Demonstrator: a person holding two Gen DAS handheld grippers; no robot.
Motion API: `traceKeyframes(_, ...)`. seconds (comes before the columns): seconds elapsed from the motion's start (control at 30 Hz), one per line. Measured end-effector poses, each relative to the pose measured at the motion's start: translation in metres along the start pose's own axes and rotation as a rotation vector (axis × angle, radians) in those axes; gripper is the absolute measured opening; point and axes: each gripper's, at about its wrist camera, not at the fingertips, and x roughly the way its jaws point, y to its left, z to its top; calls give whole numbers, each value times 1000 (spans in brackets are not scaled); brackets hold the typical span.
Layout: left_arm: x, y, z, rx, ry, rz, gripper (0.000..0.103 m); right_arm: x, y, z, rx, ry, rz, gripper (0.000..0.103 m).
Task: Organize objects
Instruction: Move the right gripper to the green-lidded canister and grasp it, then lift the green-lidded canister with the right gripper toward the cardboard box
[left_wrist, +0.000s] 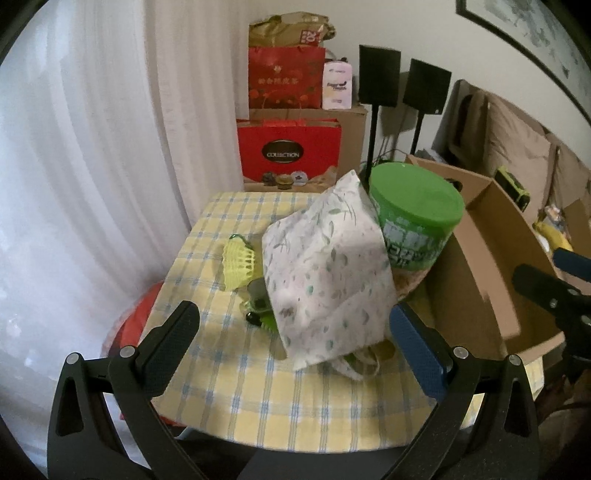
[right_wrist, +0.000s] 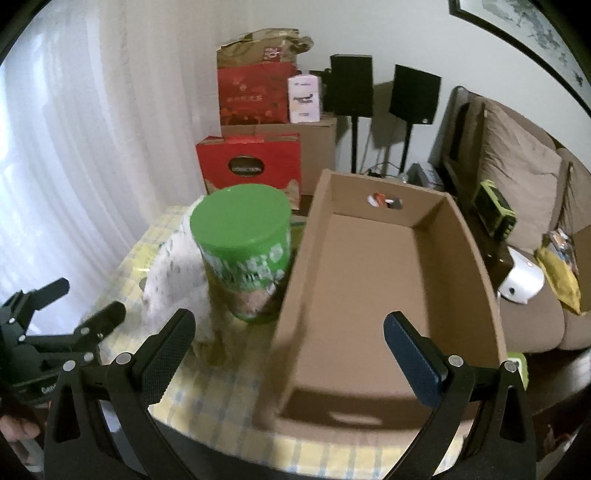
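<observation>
A white leaf-print cloth bag (left_wrist: 325, 273) lies on the yellow checked tablecloth (left_wrist: 229, 369), leaning on a green-lidded canister (left_wrist: 417, 210). A yellow shuttlecock (left_wrist: 238, 264) and small green and dark items (left_wrist: 258, 306) lie left of the bag. An open cardboard box (right_wrist: 373, 291) stands to the right, empty inside. My left gripper (left_wrist: 295, 347) is open just before the bag's near edge. My right gripper (right_wrist: 288, 350) is open above the box's near left wall, beside the canister (right_wrist: 243, 251). The bag (right_wrist: 177, 280) is blurred in the right wrist view.
Red gift bags (left_wrist: 288, 151) and cardboard boxes are stacked behind the table by a white curtain (left_wrist: 74, 184). Two black speakers on stands (right_wrist: 413, 96) and a beige sofa (right_wrist: 524, 177) with clutter are to the right. A red object (left_wrist: 133, 325) sits below the table's left edge.
</observation>
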Motion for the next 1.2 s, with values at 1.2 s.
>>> traceKeyframes(1.2, 65, -28, 30, 152, -25, -252, 103, 120, 41, 67, -67, 123, 75, 102)
